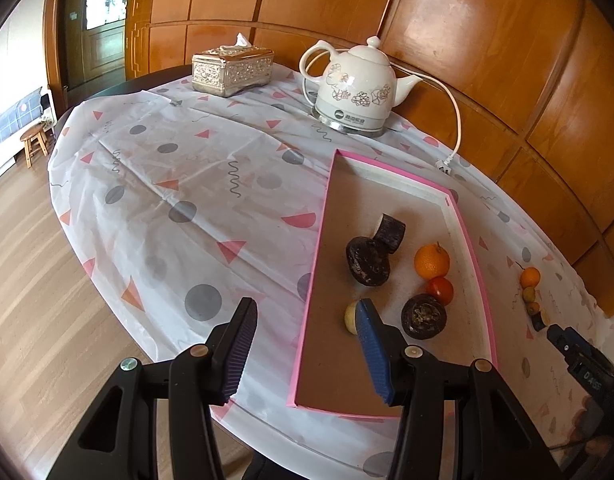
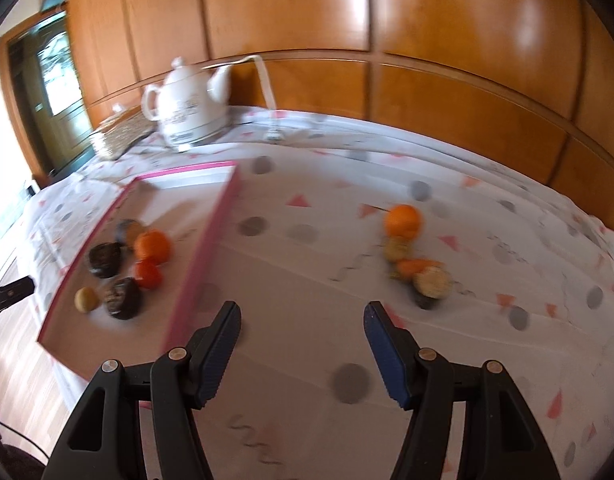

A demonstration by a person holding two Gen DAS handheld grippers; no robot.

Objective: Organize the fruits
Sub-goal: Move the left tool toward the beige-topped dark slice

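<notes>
A pink-rimmed tray [image 1: 317, 240] [image 2: 211, 236] lies on the table. In it sit an orange [image 1: 431, 261] [image 2: 153, 245], a small red fruit [image 1: 440, 289] [image 2: 148, 273], a small yellow fruit [image 1: 351, 316] [image 2: 86, 299] and three dark round fruits [image 1: 367, 261] [image 2: 123, 297]. Loose on the cloth, right of the tray, lie another orange [image 2: 402, 221] [image 1: 529, 277], a pale yellow fruit [image 2: 396, 249], a small orange piece [image 2: 412, 266] and a dark cut fruit [image 2: 430, 283]. My left gripper [image 1: 307, 344] is open over the tray's left rim, holding nothing. My right gripper [image 2: 303, 344] is open above bare cloth, left of and nearer than the loose fruits.
A white floral kettle [image 1: 357, 88] [image 2: 187, 108] with a white cord [image 1: 453, 120] stands at the back. Left of it is a silver tissue box [image 1: 231, 70]. The patterned cloth [image 1: 179, 200] covers the round table, a wood-panelled wall is behind, and wooden floor lies to the left.
</notes>
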